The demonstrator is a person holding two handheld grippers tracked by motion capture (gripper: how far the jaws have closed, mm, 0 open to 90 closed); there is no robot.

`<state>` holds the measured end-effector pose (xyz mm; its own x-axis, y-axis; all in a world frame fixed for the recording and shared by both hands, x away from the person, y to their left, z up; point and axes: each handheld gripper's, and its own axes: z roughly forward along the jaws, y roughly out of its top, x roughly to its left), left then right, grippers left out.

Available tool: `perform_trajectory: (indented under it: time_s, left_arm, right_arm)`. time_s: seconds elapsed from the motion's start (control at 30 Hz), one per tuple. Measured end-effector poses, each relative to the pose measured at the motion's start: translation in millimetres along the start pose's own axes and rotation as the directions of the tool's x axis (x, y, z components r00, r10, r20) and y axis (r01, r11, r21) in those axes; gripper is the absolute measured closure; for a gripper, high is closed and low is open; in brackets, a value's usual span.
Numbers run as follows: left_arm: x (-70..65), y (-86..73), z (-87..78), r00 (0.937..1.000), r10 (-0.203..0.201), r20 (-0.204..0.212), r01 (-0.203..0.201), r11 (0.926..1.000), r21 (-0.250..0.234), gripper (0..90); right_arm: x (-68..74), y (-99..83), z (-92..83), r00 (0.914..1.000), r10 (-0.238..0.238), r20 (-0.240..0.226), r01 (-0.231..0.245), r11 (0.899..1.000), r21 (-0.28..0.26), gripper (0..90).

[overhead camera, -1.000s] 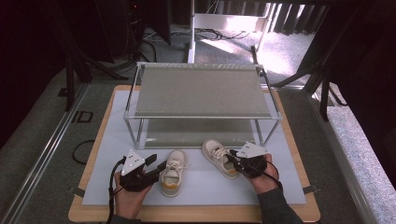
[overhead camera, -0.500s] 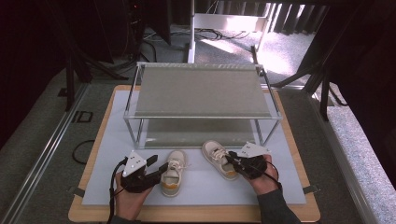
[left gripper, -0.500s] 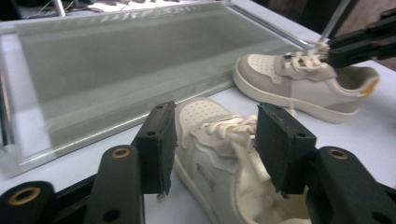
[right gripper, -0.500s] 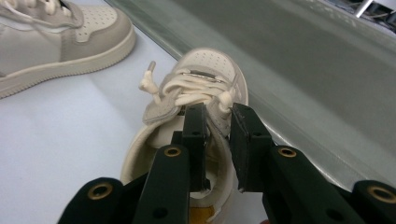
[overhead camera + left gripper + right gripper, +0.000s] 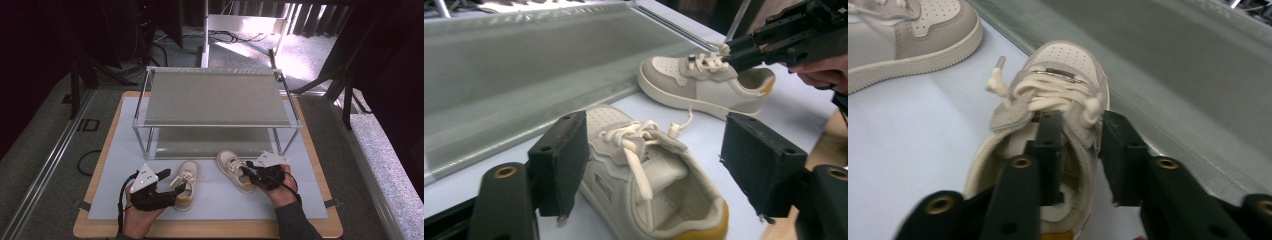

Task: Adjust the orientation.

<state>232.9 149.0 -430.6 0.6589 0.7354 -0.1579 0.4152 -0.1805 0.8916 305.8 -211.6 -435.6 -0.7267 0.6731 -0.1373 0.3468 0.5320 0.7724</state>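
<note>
Two small beige-and-white sneakers lie on the white mat in front of a rack. The left sneaker (image 5: 185, 182) (image 5: 649, 175), with a yellow heel patch, sits heel-first between the wide-apart jaws of my left gripper (image 5: 176, 189) (image 5: 656, 170), which is open; neither pad touches it. The right sneaker (image 5: 234, 169) (image 5: 1068, 85) (image 5: 701, 87) points toward the rack. My right gripper (image 5: 248, 173) (image 5: 1080, 150) is shut on its collar wall, one jaw inside the shoe and one outside. In the left gripper view the right gripper (image 5: 744, 52) reaches in from the top right, over the laces.
A two-level metal-framed rack (image 5: 215, 95) with grey shelves stands just behind the shoes; its lower shelf (image 5: 524, 100) (image 5: 1198, 75) is close ahead. The white mat (image 5: 125, 165) lies on a wooden board (image 5: 210, 231). Dark stands and cables surround the table.
My left gripper has edged slightly back toward the front edge. The shoes and the right gripper have held still.
</note>
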Motion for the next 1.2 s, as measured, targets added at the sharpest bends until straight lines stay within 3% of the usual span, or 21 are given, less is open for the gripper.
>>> perform_trajectory:
  time_s: [0.3, 0.57, 0.93, 1.07, 1.2]
  left_arm:
    - [-2.9, -10.9, 6.9, 0.9994, 0.026, 0.023, -0.027, 0.9979, 0.059, 16.3]
    - [-5.5, -20.6, 13.2, 0.9973, 0.058, 0.045, -0.062, 0.9922, 0.108, 8.7]
    - [-7.4, -29.4, 29.8, 0.9971, 0.064, 0.042, -0.070, 0.9845, 0.161, 5.9]
    - [-4.9, -31.2, 32.7, 0.9977, 0.055, 0.040, -0.061, 0.9833, 0.171, 6.0]
    - [-3.9, -33.5, 35.8, 0.9978, 0.059, 0.031, -0.064, 0.9788, 0.195, 6.0]
  right_arm:
    - [8.4, 0.6, -4.6, 1.0000, -0.004, 0.007, 0.004, 1.000, 0.009, 74.3]
    - [20.1, -5.3, -9.0, 0.9996, 0.024, -0.011, -0.024, 1.000, 0.003, 75.0]
    - [24.9, -9.7, -11.2, 0.9980, 0.055, -0.031, -0.056, 0.998, -0.014, 73.9]
    - [22.4, -12.2, -14.3, 0.9939, 0.093, -0.059, -0.096, 0.994, -0.048, 60.4]
    - [25.6, -14.8, -24.3, 0.9915, 0.093, -0.091, -0.101, 0.992, -0.078, 42.9]
